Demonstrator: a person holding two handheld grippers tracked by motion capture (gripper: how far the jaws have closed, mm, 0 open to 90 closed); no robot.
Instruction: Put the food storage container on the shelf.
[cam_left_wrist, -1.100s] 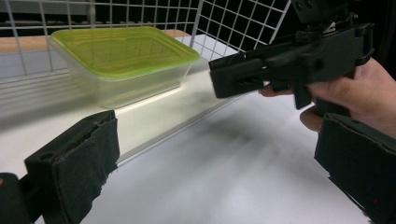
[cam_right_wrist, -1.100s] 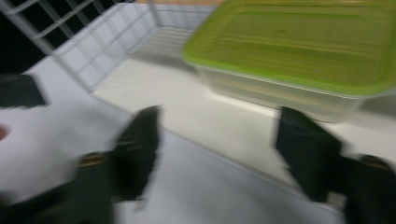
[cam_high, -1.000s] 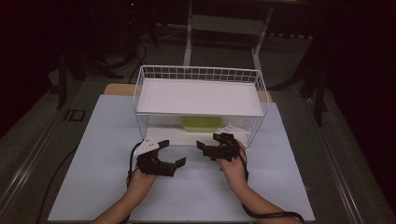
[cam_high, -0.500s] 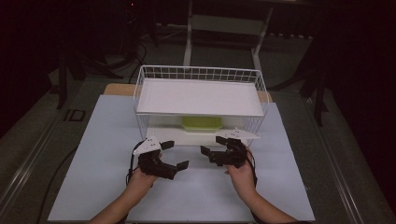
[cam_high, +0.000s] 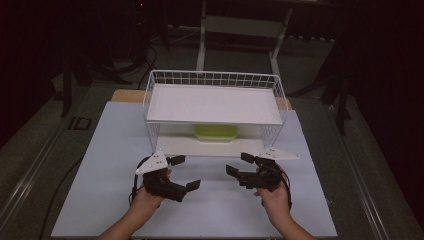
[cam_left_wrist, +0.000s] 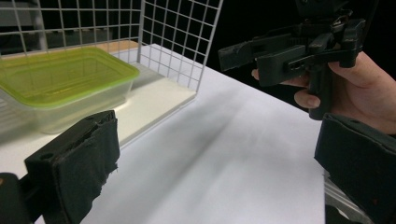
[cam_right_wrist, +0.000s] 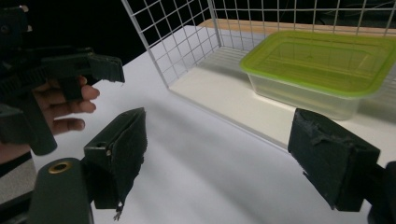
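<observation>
From the high view, the left gripper (cam_high: 186, 172) and right gripper (cam_high: 239, 164) rest on the counter (cam_high: 110, 140), fingers spread and empty. The green tub (cam_high: 216, 132) sits at 12 o'clock from them, under the wire rack (cam_high: 214, 80).

In the left gripper view, the tub (cam_left_wrist: 60, 84) lies at 10 o'clock.

In the right gripper view, it (cam_right_wrist: 322, 70) lies at 1 o'clock.

A clear tub (cam_high: 216, 133) with a lime-green lid — shut, upright. It sits on the rack's (cam_high: 215, 80) lower shelf, under the upper one.
</observation>
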